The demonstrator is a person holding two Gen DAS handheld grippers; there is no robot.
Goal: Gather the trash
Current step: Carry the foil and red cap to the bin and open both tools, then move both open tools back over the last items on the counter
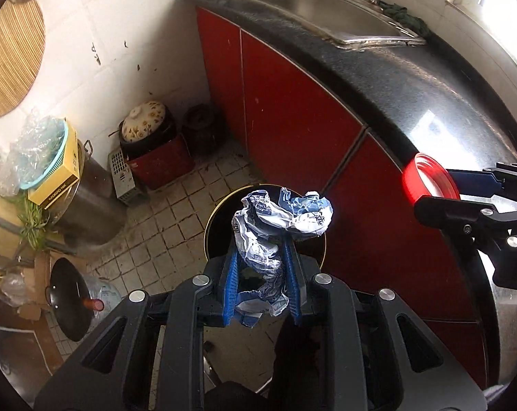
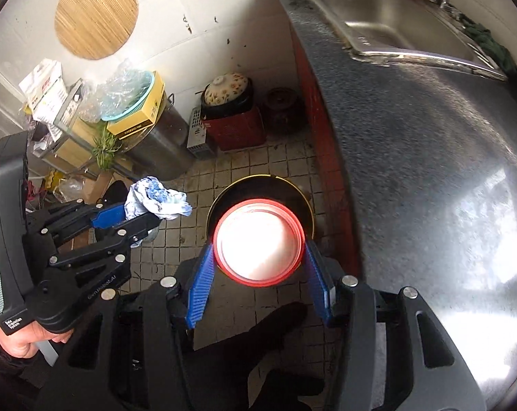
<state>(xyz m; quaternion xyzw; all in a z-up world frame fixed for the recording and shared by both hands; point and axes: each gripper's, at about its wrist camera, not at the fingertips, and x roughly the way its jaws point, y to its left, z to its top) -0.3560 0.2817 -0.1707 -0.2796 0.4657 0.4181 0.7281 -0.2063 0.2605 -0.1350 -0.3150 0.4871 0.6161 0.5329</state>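
Left gripper (image 1: 263, 257) is clamped narrow on a crumpled blue-white wrapper (image 1: 279, 219), centre of the left wrist view, directly over the black bin (image 1: 217, 219) on the tiled floor. Right gripper (image 2: 258, 250) sits about half open, pads pressed on a red-rimmed plastic cup (image 2: 260, 241), centre frame, mouth facing camera, above the same bin. Red cabinets (image 1: 285, 113) and dark countertop (image 1: 429, 78) fill the right side, steel sink (image 1: 327, 7) at the top.

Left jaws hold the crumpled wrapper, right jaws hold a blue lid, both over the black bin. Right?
Not quite: the lid in the right gripper is red, as the right wrist view shows. Left gripper does hold the crumpled wrapper over the black bin.
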